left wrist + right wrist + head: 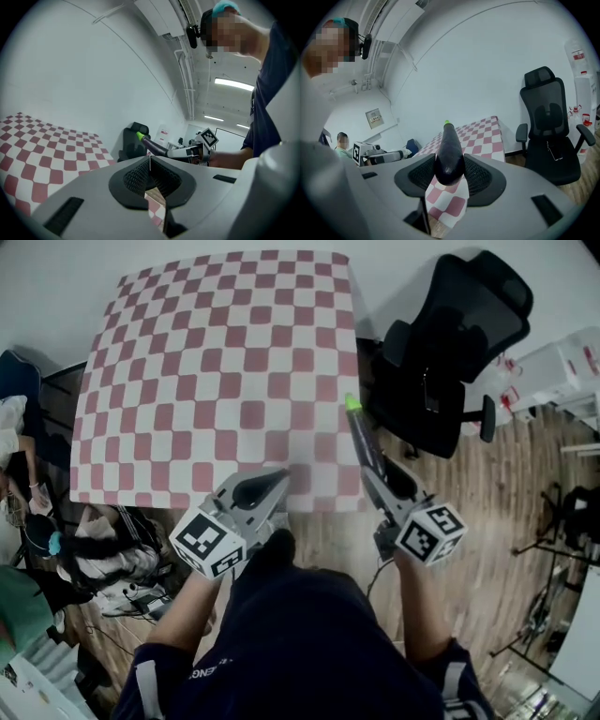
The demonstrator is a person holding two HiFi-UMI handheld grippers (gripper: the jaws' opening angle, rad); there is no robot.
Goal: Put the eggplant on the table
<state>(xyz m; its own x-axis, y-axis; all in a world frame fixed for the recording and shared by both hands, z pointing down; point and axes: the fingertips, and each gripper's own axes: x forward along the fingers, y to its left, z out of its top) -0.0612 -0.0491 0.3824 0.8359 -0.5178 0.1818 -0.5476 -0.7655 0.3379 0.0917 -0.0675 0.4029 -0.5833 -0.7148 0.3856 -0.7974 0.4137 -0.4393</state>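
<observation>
- Closest to the lens in its own view, the right gripper (450, 174) has its jaws spread wide and pressed on either side of the blunt end of the eggplant (449, 150). The wide stance is just the girth of the vegetable between the pads.
- From that grip the dark purple body juts straight ahead, with the green stalk tip farthest away. Holding it by the butt end leaves the whole length free to be laid down.
- Seen from the head view, the eggplant (361, 432) hangs in the air along the right edge of the table (216, 381), near the front corner. It rests on nothing yet.
- Alongside, the left gripper (150, 176) has its jaws closed together with nothing between them. It sits low at the table's near edge and looks idle, since one gripper is enough for this carry.
- Further out, the pink-and-white checked cloth (187, 334) is bare, so any spot will do.
- Beyond the stalk tip stands a black office chair (450, 343), just right of the table, so the set-down is better made leftward, over the cloth.
- What probably remains is lowering the eggplant onto the cloth and releasing it.
</observation>
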